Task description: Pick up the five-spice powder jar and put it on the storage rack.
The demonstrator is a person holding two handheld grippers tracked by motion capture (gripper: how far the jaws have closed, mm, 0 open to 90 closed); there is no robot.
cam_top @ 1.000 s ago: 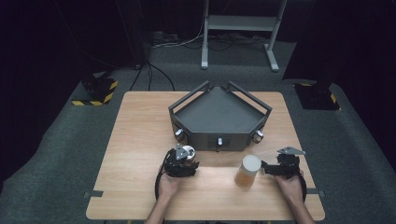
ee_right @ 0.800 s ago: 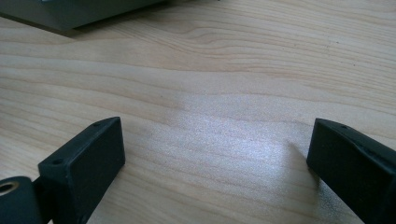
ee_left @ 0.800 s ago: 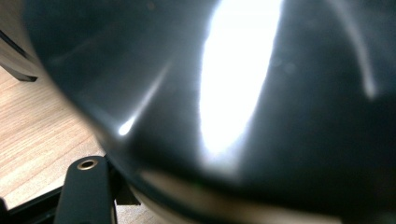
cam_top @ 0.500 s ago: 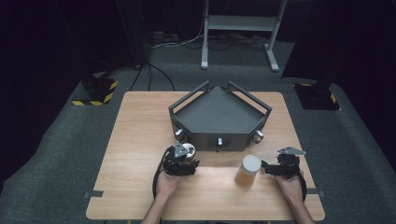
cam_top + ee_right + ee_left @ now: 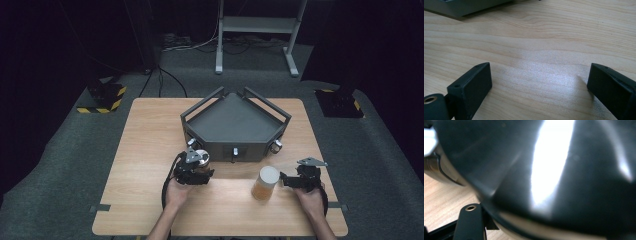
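Observation:
My left gripper point(image 5: 194, 170) rests on the wooden table point(image 5: 150, 140) just in front of the tray's left corner. It is shut on a dark glossy jar point(image 5: 554, 177) with a pale round lid point(image 5: 201, 156). In the left gripper view, one black finger point(image 5: 471, 220) shows beneath the jar. A jar of orange contents point(image 5: 264, 184) with a white lid stands upright near the front right. My right gripper point(image 5: 287, 180) sits just to the right of it, apart from it. Its jaws stand wide open point(image 5: 539, 75) over bare wood.
A dark grey five-sided tray point(image 5: 235, 122) with raised bar handles sits at the middle back of the table, and its front wall shows small knobs. A corner of the tray point(image 5: 461, 8) lies ahead of the right gripper. Dark floor, cables and a metal stand surround the table.
My left gripper and its jar have shifted slightly forward and to the right, toward the tray. The right gripper and the orange jar have stayed put.

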